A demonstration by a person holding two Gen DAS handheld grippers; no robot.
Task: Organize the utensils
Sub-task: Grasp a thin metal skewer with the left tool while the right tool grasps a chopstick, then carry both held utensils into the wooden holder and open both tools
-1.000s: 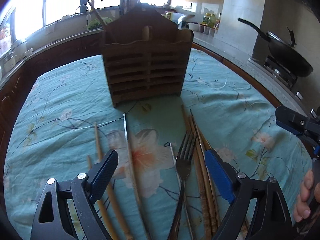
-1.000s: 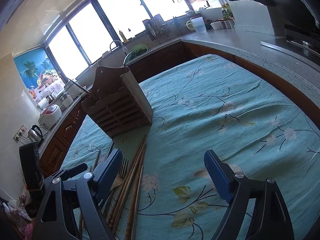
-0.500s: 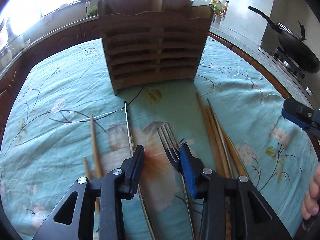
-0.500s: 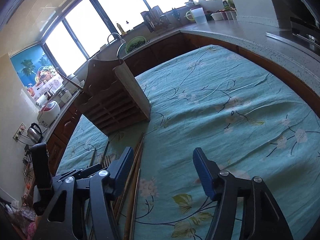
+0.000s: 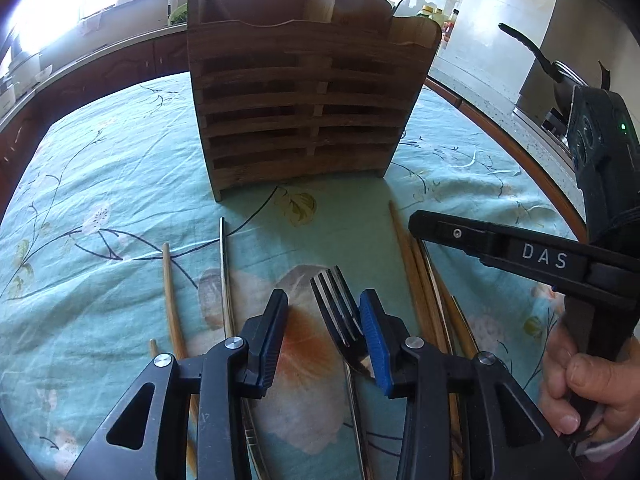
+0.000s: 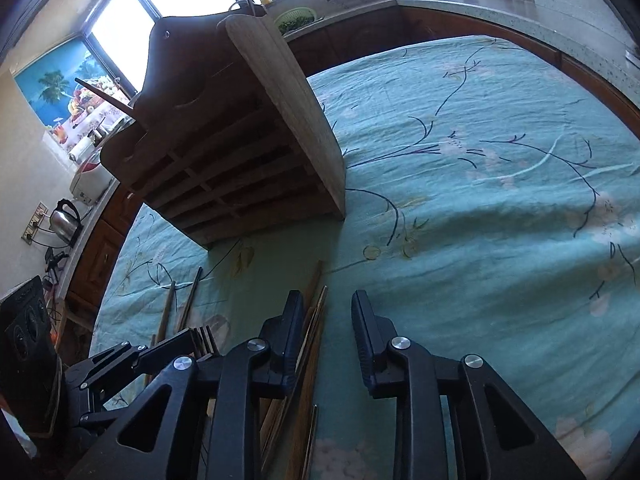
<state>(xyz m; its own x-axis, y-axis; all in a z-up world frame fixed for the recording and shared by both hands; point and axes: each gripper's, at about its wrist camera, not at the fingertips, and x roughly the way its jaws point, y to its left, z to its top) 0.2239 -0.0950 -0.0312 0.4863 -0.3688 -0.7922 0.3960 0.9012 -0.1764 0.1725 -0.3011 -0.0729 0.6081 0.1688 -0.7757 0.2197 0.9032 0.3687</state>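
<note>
A metal fork (image 5: pixel 336 300) lies on the floral tablecloth. Its head sits between the fingers of my left gripper (image 5: pixel 324 320), against the blue right pad, while the left pad stands clear of it. A bundle of wooden chopsticks (image 5: pixel 420 280) lies right of the fork. My right gripper (image 6: pixel 328 312) hangs low over that bundle (image 6: pixel 316 312) with its jaws closing. The stick tips run along its left finger, and cloth shows in the gap. A slatted wooden utensil holder (image 5: pixel 304 112) stands upright behind the utensils. One of the right gripper's fingers (image 5: pixel 500 244) crosses the bundle in the left wrist view.
A metal chopstick (image 5: pixel 226 272) and a wooden one (image 5: pixel 172 300) lie left of the fork. A person's hand (image 5: pixel 580 380) grips the right tool. A wok (image 5: pixel 560 76) sits on the stove at the right. A kettle (image 6: pixel 64 220) stands on the far counter.
My left gripper moved forward and its jaws narrowed around the fork's head. My right gripper swung left and down over the chopstick bundle while its jaws drew closer together.
</note>
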